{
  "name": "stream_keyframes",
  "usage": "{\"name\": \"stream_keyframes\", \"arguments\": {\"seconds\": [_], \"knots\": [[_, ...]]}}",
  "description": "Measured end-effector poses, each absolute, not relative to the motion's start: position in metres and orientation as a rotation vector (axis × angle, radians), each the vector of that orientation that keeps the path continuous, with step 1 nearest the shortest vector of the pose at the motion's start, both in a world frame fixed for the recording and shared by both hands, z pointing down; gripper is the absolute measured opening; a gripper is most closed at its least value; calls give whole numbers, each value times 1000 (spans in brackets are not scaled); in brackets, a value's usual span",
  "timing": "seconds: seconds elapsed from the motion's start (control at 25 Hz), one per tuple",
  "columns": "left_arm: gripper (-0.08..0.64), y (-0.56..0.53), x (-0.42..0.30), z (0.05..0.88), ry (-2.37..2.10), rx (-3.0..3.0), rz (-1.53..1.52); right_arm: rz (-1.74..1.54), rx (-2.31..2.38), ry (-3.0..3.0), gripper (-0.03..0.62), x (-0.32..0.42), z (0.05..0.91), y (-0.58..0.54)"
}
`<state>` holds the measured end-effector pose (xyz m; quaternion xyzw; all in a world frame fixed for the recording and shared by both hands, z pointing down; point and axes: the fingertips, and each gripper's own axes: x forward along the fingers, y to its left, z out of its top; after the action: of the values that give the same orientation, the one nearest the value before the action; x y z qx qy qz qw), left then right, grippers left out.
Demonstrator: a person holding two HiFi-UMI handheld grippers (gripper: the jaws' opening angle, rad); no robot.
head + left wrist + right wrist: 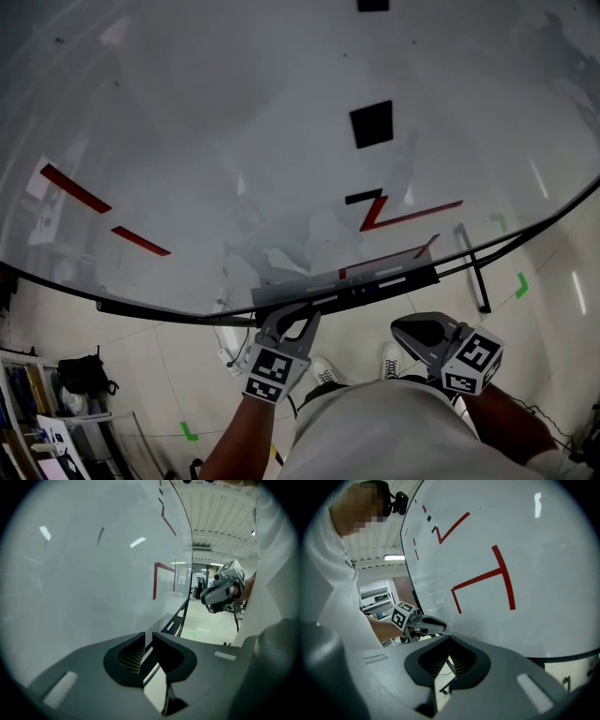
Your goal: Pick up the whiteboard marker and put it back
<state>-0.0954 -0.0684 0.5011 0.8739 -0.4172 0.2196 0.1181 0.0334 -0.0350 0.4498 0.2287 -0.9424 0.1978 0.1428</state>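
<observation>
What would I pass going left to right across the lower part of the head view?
Black bag → green floor mark → left gripper → right gripper → second green floor mark.

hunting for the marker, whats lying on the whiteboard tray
Slim pale sticks, likely markers, lie along the tray. The left tongs cover the tray's left end, so anything there is hidden.
</observation>
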Motion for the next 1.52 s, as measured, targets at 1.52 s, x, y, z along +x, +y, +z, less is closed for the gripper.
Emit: {"name": "stream_keyframes", "arguments": {"seconds": [1.52], "knots": [[80,-83,-67,580,-898,2621,1835,609,766,-2713,2,62,457,-36]]}}
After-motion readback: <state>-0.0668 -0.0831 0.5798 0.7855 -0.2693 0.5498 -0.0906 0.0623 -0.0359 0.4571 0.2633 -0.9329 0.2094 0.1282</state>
